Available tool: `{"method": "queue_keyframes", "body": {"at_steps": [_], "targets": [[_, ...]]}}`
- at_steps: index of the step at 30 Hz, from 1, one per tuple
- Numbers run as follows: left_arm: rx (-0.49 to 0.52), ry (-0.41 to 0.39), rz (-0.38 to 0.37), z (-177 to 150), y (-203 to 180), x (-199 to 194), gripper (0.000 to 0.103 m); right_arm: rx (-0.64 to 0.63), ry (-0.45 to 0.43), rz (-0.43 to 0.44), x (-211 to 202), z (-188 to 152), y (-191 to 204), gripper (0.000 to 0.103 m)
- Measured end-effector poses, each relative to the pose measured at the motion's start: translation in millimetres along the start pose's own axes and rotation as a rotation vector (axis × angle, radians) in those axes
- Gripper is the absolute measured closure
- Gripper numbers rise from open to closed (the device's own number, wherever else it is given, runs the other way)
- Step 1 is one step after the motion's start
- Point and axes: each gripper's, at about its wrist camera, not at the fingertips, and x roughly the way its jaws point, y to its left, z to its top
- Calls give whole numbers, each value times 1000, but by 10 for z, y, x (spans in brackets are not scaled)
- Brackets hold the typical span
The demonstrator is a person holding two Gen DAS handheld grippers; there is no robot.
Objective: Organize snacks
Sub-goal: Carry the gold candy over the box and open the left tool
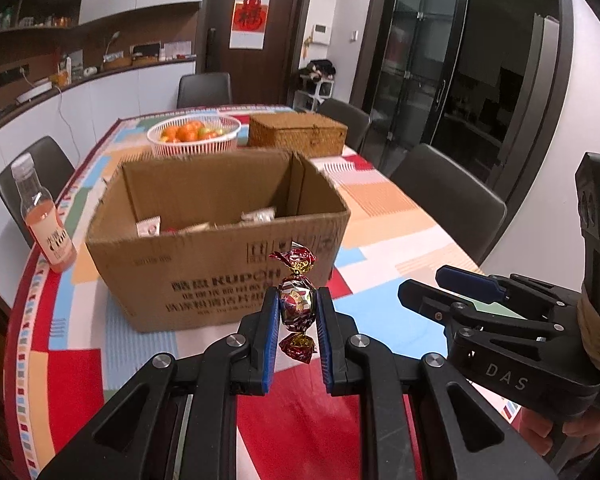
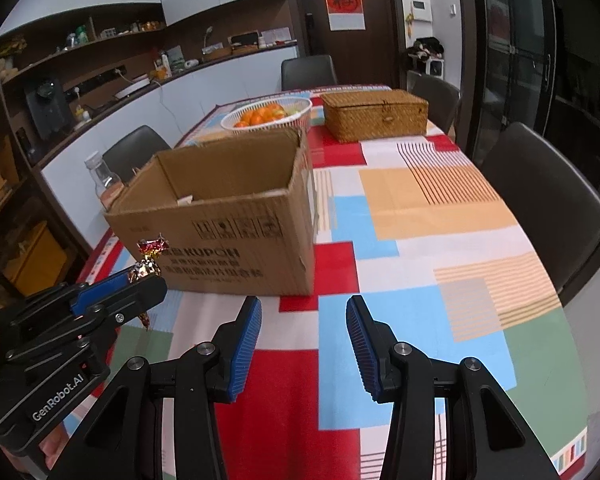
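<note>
My left gripper (image 1: 298, 308) is shut on a red foil-wrapped candy (image 1: 297, 306), held upright above the table in front of an open cardboard box (image 1: 220, 272). The box holds several small snack packets (image 1: 258, 215). My right gripper (image 2: 304, 320) is open and empty over the tablecloth, to the right of the box (image 2: 236, 240). In the right wrist view the left gripper (image 2: 136, 284) shows at the left with the candy (image 2: 150, 254) in it. In the left wrist view the right gripper (image 1: 440, 284) shows at the right.
A pink drink bottle (image 1: 44, 216) stands left of the box. Behind the box are a white basket of oranges (image 1: 194, 136) and a wicker box (image 1: 298, 134). Dark chairs (image 1: 452, 196) surround the table with its colourful cloth (image 2: 420, 240).
</note>
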Motion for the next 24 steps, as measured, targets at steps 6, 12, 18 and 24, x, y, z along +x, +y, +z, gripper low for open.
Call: {"method": "queue_keyframes", "body": {"at_steps": [6,12,18,24], "targets": [[1,-49,17,167,54,-71,84,-14,-35,-7,-55,152,80,58],[4,-83,37,384,111,-51,84,-29,-76,-10,-71,361,142,58],[7,-87,43,556,160,29,84,-48,-95,-14,17,556,171,58],[4,-65,47,706,217,218,84,-58,-87,-28,187,714,163,58]]}}
